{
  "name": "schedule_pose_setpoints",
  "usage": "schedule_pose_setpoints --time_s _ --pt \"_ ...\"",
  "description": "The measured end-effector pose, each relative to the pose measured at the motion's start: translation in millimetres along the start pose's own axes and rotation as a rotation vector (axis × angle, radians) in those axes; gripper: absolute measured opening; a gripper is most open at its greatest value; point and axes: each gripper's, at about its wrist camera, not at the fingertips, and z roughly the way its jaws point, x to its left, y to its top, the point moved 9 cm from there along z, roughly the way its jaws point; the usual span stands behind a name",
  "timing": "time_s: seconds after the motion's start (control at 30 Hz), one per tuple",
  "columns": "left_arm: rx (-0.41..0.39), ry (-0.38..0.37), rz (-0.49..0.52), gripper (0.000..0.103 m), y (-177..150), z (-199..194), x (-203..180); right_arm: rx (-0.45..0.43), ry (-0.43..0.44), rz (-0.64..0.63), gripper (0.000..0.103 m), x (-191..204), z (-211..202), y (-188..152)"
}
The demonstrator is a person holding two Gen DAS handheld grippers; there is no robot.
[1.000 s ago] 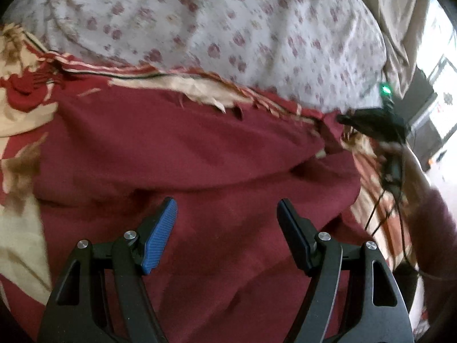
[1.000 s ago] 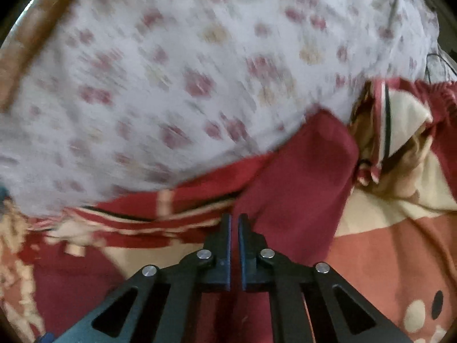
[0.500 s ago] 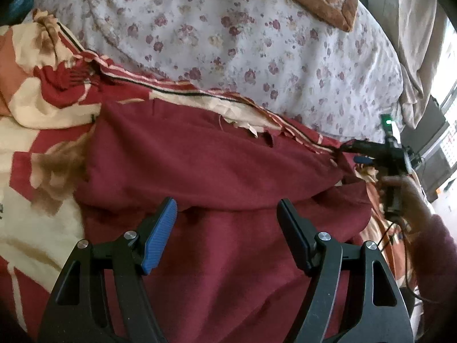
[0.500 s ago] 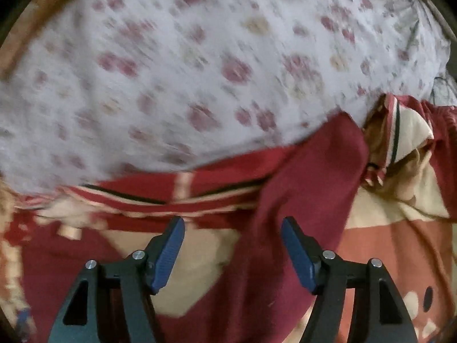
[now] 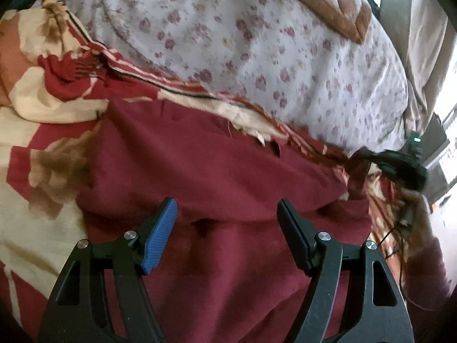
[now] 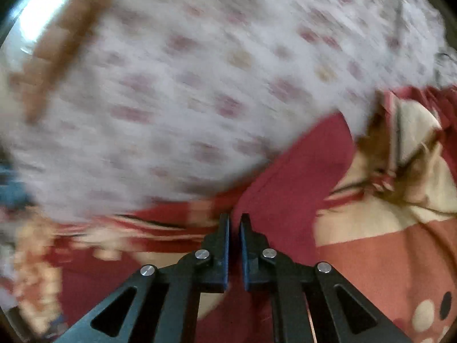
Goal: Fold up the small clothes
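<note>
A dark red garment lies spread on a red and cream patterned blanket. My left gripper is open and empty, hovering over the garment's middle, where one layer lies folded over another. In the left wrist view my right gripper is at the garment's right edge. In the right wrist view my right gripper is shut on a corner of the garment, which runs up and to the right from the fingers. That view is blurred.
A white floral quilt lies bunched behind the garment, also in the right wrist view. A brown patterned cloth lies on top of it. The blanket extends right. A hand and cables are at the right.
My right gripper was open half a second ago and has shut on the garment's corner. My left gripper stays open and has moved closer to the garment.
</note>
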Motion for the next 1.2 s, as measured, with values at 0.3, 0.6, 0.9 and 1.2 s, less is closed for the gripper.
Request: schedule_pose_setpoints --time_s 0.3,0.6,0.9,1.2 --pt "-0.092 -0.009 -0.142 0.073 19 -23 31 -0.025 0.388 -0.448 0.006 233 -61 -56" --pt "-0.109 0.008 -0.222 0.073 26 -25 55 0.350 0.253 -0.575 0.036 228 43 -199" --pt "0.034 0.151 -0.098 0.073 32 22 44 0.128 0.150 -0.458 0.071 145 -42 -136" --pt "0.198 0.292 0.069 0.047 42 74 26 0.184 0.099 -0.281 0.071 77 -34 -132"
